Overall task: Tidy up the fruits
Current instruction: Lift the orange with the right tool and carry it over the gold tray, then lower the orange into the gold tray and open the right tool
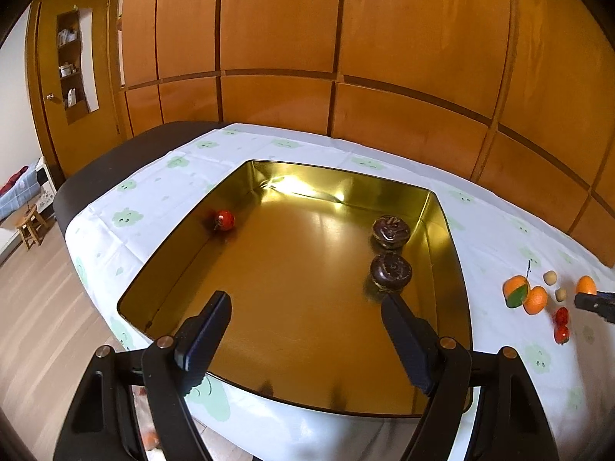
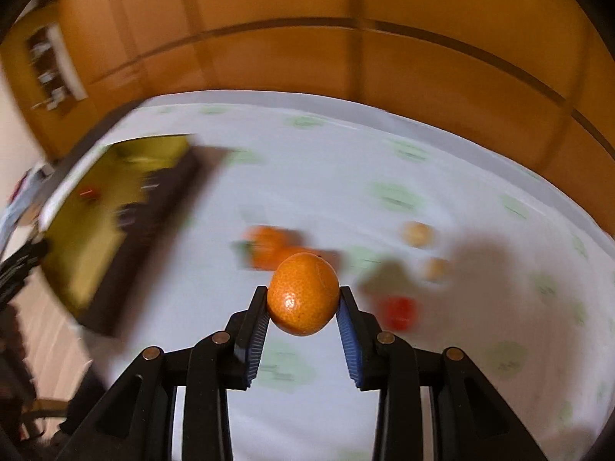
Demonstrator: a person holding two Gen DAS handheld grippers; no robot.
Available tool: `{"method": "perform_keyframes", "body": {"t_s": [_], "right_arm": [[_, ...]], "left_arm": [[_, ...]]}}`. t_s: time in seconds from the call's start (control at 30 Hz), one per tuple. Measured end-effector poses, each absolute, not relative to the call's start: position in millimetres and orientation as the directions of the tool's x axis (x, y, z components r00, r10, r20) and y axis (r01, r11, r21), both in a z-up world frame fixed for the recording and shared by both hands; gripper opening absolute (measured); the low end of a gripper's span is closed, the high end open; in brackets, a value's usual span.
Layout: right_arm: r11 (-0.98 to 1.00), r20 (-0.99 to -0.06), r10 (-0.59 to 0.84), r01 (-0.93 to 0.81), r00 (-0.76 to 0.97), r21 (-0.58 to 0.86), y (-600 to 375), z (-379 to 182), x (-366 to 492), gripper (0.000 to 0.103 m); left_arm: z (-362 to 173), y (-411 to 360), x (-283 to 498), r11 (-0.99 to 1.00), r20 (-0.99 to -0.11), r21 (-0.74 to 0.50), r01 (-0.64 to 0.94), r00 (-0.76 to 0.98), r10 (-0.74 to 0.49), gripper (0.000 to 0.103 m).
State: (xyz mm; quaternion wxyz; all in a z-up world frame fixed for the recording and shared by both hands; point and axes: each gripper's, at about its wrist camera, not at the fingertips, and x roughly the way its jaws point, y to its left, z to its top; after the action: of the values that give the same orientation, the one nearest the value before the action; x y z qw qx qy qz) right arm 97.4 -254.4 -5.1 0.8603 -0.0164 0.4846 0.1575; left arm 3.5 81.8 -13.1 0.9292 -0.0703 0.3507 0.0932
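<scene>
A gold metal tray (image 1: 453,261) sits on the clothed table. It holds a red tomato (image 1: 224,219) at its left wall and two dark purple fruits (image 1: 391,231) (image 1: 391,271) at its right. My left gripper (image 1: 305,299) is open and empty above the tray's near part. My right gripper (image 2: 303,292) is shut on an orange (image 2: 303,299) and holds it above the cloth; it also shows in the left wrist view (image 1: 586,285). Two more oranges (image 1: 526,294), two small beige fruits (image 1: 550,277) and two small red fruits (image 1: 562,324) lie on the cloth right of the tray.
The white cloth with green prints (image 1: 499,230) covers a dark table. A wooden panelled wall (image 1: 307,38) stands close behind. The table's left edge drops to a wood floor with a small stool (image 1: 30,224). The right wrist view is motion-blurred.
</scene>
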Motion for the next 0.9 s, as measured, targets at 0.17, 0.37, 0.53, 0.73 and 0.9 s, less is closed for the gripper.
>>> {"method": "perform_keyframes", "body": {"t_s": [0.17,0.37,0.53,0.73,0.9], "right_arm": [[0.874,-0.795,0.399,-0.452,0.457,0.179,-164.0,16.0,77.7,0.035],[0.806,-0.791,0.457,-0.565,0.407,0.175,-82.7,17.5,81.5,0.035],[0.788,-0.834,0.427,-0.597,0.349,0.153,-45.3,-4.1,91.3,0.035],[0.782,-0.870,0.364,-0.616,0.333,0.091,-24.9,-28.2,96.9,0.036],[0.782,-0.879,0.344,-0.619,0.330,0.073,-21.4,-38.5,98.5,0.036]], "left_arm": [[-10.6,89.5,1.8,0.969,-0.658,-0.077,-0.235,0.742,0.127,0.081],[-10.5,97.4,-0.9,0.965,-0.659,-0.065,-0.254,0.737,0.149,0.081],[-14.4,109.0,-2.9,0.956,-0.670,-0.068,-0.284,0.723,0.168,0.082],[-19.1,116.3,-3.0,0.951,-0.679,-0.080,-0.298,0.715,0.167,0.082],[-19.7,116.4,-2.8,0.953,-0.678,-0.083,-0.292,0.717,0.161,0.082]]}}
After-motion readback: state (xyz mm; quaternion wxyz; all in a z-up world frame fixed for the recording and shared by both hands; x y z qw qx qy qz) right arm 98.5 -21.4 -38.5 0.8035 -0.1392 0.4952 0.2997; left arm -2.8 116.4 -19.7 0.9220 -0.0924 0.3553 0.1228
